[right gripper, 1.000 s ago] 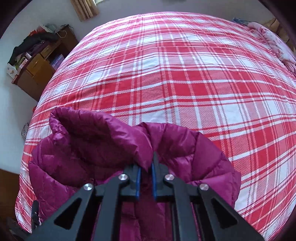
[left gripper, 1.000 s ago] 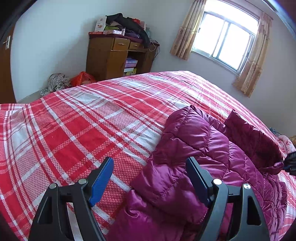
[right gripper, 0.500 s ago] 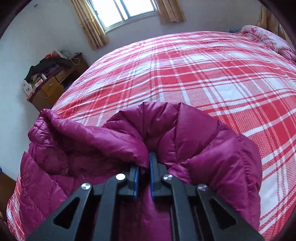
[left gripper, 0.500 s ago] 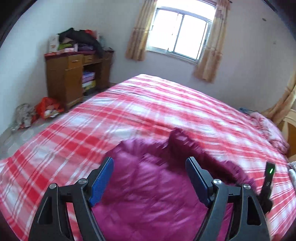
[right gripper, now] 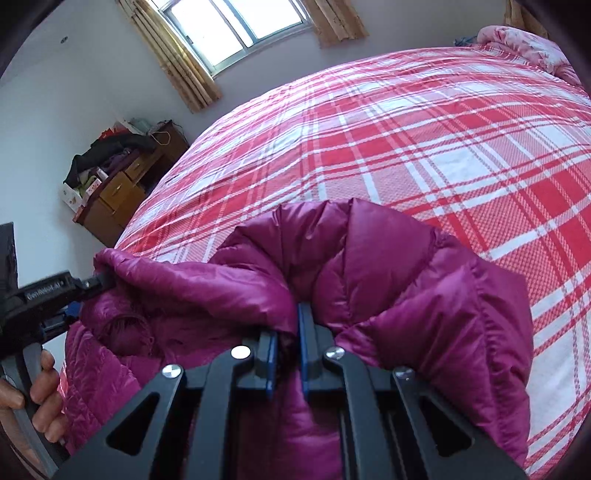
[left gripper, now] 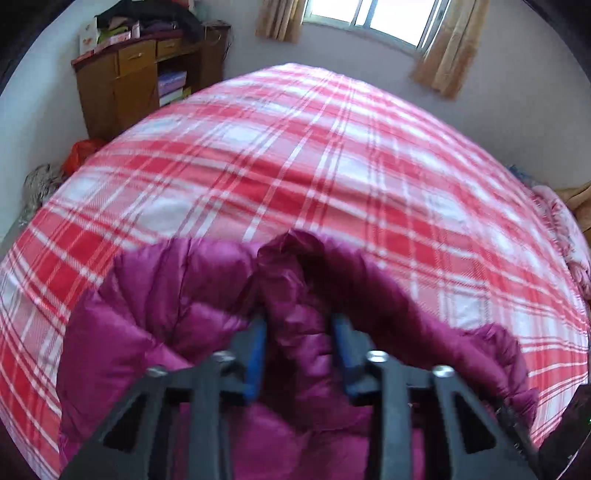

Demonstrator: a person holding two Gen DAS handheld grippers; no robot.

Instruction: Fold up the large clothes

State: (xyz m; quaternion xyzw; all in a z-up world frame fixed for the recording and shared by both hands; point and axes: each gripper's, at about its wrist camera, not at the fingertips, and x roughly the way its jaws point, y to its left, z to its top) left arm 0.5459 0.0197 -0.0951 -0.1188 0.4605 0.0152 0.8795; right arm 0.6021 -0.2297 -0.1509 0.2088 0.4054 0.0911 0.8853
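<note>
- jacket (left gripper: 192,325) purple quilted puffer, bunched at near edge of bed (left gripper: 332,155); same jacket (right gripper: 406,295) fills the near half of the right wrist view
- left gripper (left gripper: 299,332) jaws have just been closing, a fold of jacket fabric sits between the blue pads (left gripper: 256,354) and they press on it, so grasping the jacket
- left gripper (right gripper: 99,282) also seen from the right wrist view at far left, its tip pinching the jacket's left edge
- right gripper (right gripper: 288,332) clenched tight on a thin pinch of jacket, blue pads (right gripper: 303,350) nearly together with fabric wedged in the gap
- jacket fabric puffs up in a hump just beyond each gripper's tips
- hand (right gripper: 40,391) of the person at lower left of the right wrist view, fingers wrapped round the left gripper's handle
- bed covered with red and white plaid sheet, bare beyond the jacket
- wooden cabinet (left gripper: 122,81) far left by the wall, clothes and boxes piled on top
- window (right gripper: 236,26) with tan curtains on the far wall
- pink bedding (right gripper: 524,40) at far right corner of the bed
- red bag (left gripper: 79,155) on the floor near the cabinet; left wrist view is motion blurred
</note>
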